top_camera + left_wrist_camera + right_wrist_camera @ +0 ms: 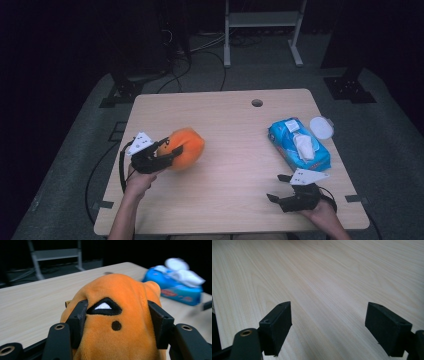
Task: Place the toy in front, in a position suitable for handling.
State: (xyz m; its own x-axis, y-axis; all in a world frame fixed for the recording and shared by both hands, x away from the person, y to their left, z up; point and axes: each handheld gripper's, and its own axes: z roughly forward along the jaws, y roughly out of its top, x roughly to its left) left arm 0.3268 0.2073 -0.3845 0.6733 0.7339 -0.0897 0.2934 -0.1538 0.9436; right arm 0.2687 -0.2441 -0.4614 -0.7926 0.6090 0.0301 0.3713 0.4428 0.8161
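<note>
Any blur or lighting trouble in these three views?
High view: dim, black surroundings, orange plush toy slightly smeared. Left gripper view: plush sharp, blue wipes pack blurred. Right gripper view: evenly lit table, grain soft up close, no glare.

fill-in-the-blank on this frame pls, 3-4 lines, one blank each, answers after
1. The left gripper is shut on the ____ plush toy.
2. The right gripper has its jaws ____, with nothing between them.
3. The blue wipes pack has its round white lid flipped ____.
4. The wipes pack lies on the table's ____ side in the high view.

Missing words: orange; open; open; right
</note>
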